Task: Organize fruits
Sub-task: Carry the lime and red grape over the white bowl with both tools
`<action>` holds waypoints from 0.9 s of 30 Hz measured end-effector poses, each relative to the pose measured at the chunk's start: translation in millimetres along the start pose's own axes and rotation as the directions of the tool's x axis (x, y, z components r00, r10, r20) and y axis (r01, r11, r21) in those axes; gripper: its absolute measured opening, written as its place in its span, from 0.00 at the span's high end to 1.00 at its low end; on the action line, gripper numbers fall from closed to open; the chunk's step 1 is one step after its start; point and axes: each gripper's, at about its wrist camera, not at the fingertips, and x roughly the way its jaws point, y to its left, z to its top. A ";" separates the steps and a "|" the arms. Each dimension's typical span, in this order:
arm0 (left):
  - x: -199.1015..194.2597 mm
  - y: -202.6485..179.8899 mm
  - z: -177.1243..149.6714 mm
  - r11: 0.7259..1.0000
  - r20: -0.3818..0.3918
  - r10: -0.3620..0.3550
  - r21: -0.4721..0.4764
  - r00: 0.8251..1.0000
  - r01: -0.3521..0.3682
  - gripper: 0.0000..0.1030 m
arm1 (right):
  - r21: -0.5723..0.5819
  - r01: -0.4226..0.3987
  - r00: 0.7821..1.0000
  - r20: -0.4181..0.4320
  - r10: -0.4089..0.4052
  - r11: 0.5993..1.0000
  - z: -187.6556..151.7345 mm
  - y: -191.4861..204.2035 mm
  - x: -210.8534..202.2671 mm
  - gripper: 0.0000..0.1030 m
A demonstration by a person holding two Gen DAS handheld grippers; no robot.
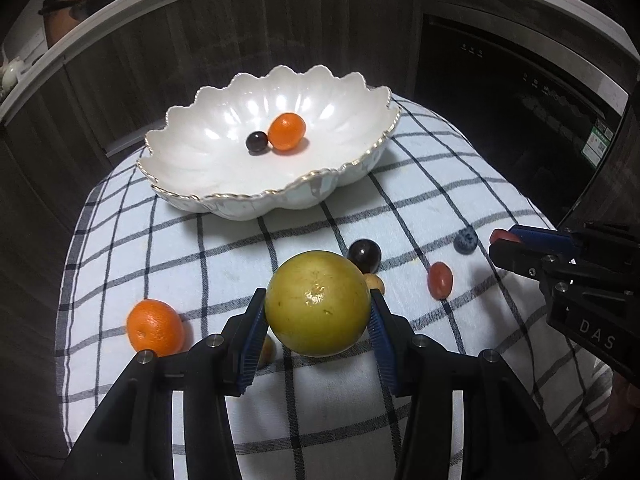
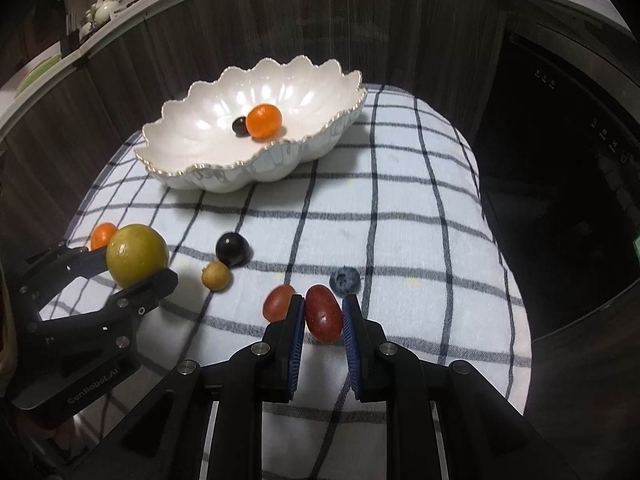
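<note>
Nearest us in the left wrist view, the left gripper (image 1: 318,312) is clamped partway closed on a big yellow-green citrus (image 1: 318,303), blue pads pressing both sides, fruit raised clear of the cloth. In the right wrist view the right gripper (image 2: 323,312) sits squeezed tight on a dark red grape (image 2: 324,313), pads touching each side.

Largest thing around: the checked cloth (image 1: 420,208), white w/ dark grid lines, covering the whole work surface. On its far side stands the white scalloped bowl (image 1: 224,184) w/ gold rim; inside we see a small orange (image 1: 287,131) touching a dark grape (image 1: 256,141).

Loose fruit on the cloth, big to small: an orange mandarin (image 1: 155,326) near the left edge, just beside the left gripper's finger; a dark plum-colored grape (image 2: 233,249) mid-cloth; a second red grape (image 2: 278,301) just beside the right gripper's left finger; a tan longan-like fruit (image 2: 216,275) near the dark grape; a blueberry (image 2: 344,280) just beyond the right gripper's tip.

In the way: from the left view the held citrus hides most of the tan fruit and part of the dark grape behind it. Between both grippers and the bowl lies open cloth. Behind, dark wood-grain cabinet fronts (image 2: 280,28) and a black appliance door (image 1: 512,120) at right.
</note>
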 end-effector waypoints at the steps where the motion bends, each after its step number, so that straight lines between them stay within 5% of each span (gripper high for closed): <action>1: -1.1 1.4 1.1 1.000 0.002 0.002 -0.005 1.000 -0.002 0.54 | -0.003 -0.001 1.000 0.005 0.001 1.000 2.2 1.0 -1.8 0.80; 27: -11.7 51.7 56.2 0.991 0.059 0.079 -0.110 0.995 -0.072 0.54 | 0.005 -0.072 0.994 0.088 0.071 0.997 83.5 20.9 -8.9 0.80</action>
